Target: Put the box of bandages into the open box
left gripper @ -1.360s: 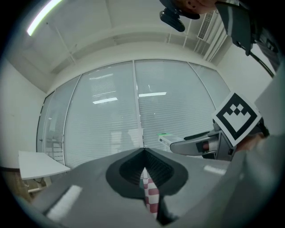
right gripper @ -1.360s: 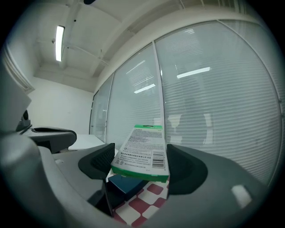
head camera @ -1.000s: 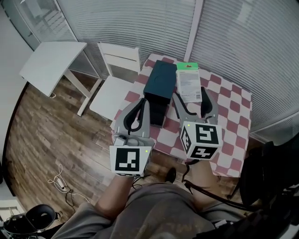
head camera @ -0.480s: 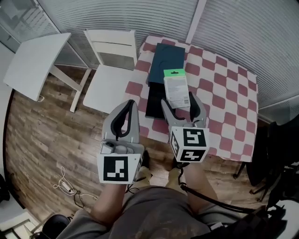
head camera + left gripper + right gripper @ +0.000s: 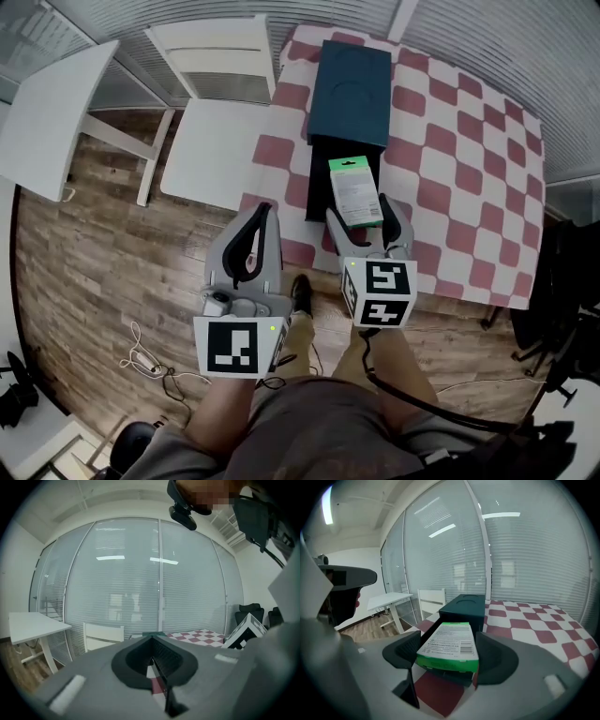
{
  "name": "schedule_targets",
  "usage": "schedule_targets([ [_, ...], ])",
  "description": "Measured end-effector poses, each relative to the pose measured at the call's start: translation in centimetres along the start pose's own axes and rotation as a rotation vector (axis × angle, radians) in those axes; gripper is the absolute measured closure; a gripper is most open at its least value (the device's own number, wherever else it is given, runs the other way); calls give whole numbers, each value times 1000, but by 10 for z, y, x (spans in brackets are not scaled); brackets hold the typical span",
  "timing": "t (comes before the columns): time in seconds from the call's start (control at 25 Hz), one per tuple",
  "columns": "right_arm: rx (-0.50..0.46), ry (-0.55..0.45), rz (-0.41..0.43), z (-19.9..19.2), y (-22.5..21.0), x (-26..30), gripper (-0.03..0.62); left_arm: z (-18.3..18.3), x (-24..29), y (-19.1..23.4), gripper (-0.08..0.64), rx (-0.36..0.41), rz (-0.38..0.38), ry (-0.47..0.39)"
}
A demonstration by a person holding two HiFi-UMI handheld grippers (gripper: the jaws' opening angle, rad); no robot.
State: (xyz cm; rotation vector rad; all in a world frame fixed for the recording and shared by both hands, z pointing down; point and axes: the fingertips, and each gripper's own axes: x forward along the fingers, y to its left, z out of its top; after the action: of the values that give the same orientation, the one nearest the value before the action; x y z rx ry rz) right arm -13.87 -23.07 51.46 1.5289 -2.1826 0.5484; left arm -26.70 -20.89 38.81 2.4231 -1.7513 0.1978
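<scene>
My right gripper (image 5: 361, 211) is shut on the box of bandages (image 5: 356, 192), a white pack with a green end. It hangs over the near, open part (image 5: 322, 178) of the dark teal box (image 5: 349, 89) on the checked table (image 5: 450, 159). In the right gripper view the bandage box (image 5: 449, 644) sits between the two pads of that gripper (image 5: 447, 656), with the dark box (image 5: 463, 609) just beyond it. My left gripper (image 5: 259, 217) is shut on nothing and sits left of the table's near corner, above the floor. In its own view the left gripper (image 5: 152, 660) shows its jaws closed together.
A white chair (image 5: 220, 112) stands against the table's left side and a white side table (image 5: 47, 112) farther left. Cables (image 5: 150, 361) lie on the wooden floor. A black office chair (image 5: 562, 309) is at the right edge. Blinds cover the glass wall behind.
The right gripper has carried the bandage box back from over the teal lid to over the box's near open part. The left gripper stays shut beside the table.
</scene>
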Motion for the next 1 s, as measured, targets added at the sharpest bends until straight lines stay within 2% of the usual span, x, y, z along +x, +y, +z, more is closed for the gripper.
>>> schedule_targets([
  [0.36,-3,92,-30,-15,-4,31,199,-9,17,17,560,-16,-5,18],
  [0.56,-79,123,-47,-16,-5,44,192,-15,23,30,560,-30,9,29],
  [0.72,-99,110,-19,-14,0,48,113,-17,27,31,560,-39,6,33],
  [0.92,-73,59,0,-4,-1,39,115,-12,27,27,560,-37,0,23],
  [1.0,-65,26,2,6,-6,29,137,-6,27,22,560,-34,0,15],
])
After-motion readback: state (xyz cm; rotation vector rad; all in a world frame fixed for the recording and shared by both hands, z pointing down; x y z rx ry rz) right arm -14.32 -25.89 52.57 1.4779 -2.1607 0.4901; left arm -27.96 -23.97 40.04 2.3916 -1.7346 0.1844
